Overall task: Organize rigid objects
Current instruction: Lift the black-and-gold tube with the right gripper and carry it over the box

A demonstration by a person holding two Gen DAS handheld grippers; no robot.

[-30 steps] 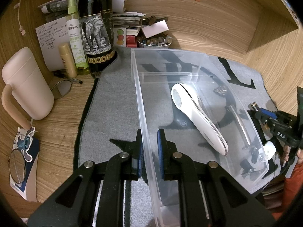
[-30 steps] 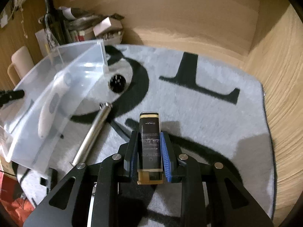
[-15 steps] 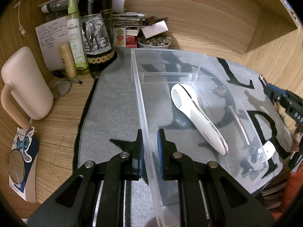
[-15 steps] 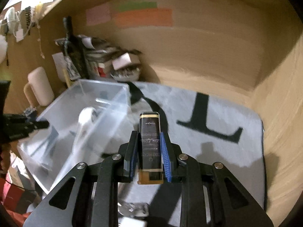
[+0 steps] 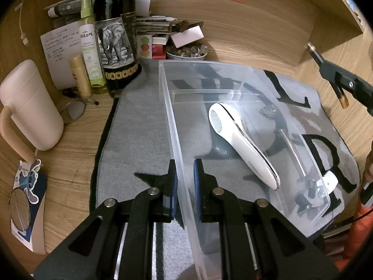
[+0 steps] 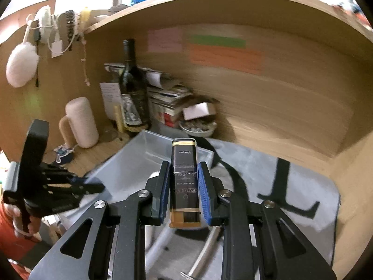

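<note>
My left gripper (image 5: 185, 175) is shut on the near wall of a clear plastic bin (image 5: 177, 126) standing on a grey mat. A white handheld device (image 5: 242, 144) lies inside the bin. My right gripper (image 6: 183, 186) is shut on a flat black and gold box (image 6: 184, 177) and holds it in the air over the mat, near the bin's (image 6: 139, 163) right side. In the left wrist view the right gripper (image 5: 335, 79) is high at the right edge. A metal rod (image 6: 205, 252) lies on the mat under the right gripper.
A wine bottle (image 5: 115, 35), a green spray bottle (image 5: 89, 44), a cream mug (image 5: 30, 107), stacked papers and a bowl of small stones (image 5: 186, 52) crowd the back left. Wooden walls (image 6: 279, 98) close the back and right. Small parts (image 5: 326, 182) lie beyond the bin's right wall.
My right gripper has lifted the black and gold box up off the mat and tilted forward toward the bin. The left gripper has held still on the bin wall.
</note>
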